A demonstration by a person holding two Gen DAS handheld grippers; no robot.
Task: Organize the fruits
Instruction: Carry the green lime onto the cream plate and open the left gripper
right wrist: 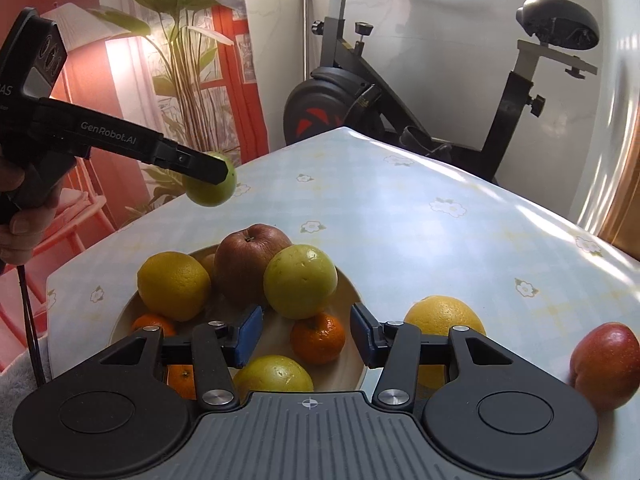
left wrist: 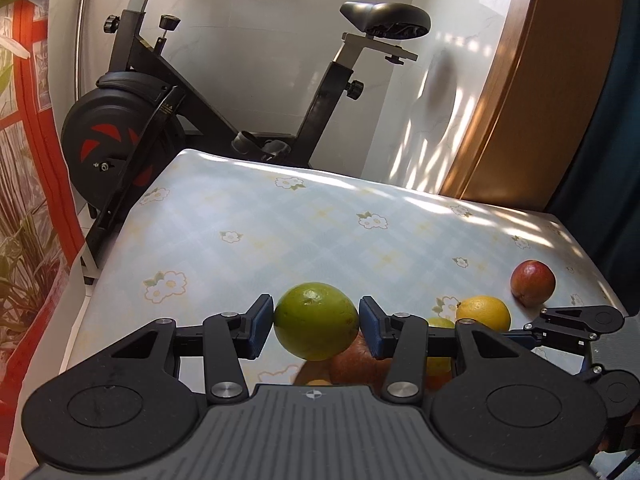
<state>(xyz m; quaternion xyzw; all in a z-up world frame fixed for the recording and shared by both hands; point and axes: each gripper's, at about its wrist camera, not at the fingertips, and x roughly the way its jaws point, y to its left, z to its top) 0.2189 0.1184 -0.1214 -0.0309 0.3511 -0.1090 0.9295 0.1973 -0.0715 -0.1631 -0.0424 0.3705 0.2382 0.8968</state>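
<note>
The left hand-held gripper point(left wrist: 316, 322) has its two blue pads pressed against the sides of a green fruit point(left wrist: 316, 321), which hangs clear of the worktop point(left wrist: 280, 224), up in the air above and to the far left of the plate point(right wrist: 120, 320) as the right wrist camera shows it. The right hand-held gripper point(right wrist: 306, 334) holds nothing; its jaws stand partly apart, poised over the near side of the plate with a small tangerine point(right wrist: 318, 338) lying just ahead, between and below them.

The plate is heaped: a yellow orange point(right wrist: 174, 286), a brownish apple point(right wrist: 250, 258), a pale green fruit point(right wrist: 300, 282) and a yellow-green fruit point(right wrist: 274, 374) at the near rim, with more tangerines tucked low. To the right of the right hand-held gripper, off the plate, lie a large orange point(right wrist: 442, 320) and a red apple point(right wrist: 604, 364).

The step in hand looks like carrying the green fruit; whether it is bound for the plate or away from it cannot be told. To do it well, the grip should stay across the widest part of the fruit, since a round, smooth skin can slip out if the pads ride high or low. It should be lowered until it rests in a hollow or on bare worktop before the pads let go, as a drop onto the pile could set others rolling. The right hand-held gripper would best keep clear of the path.
</note>
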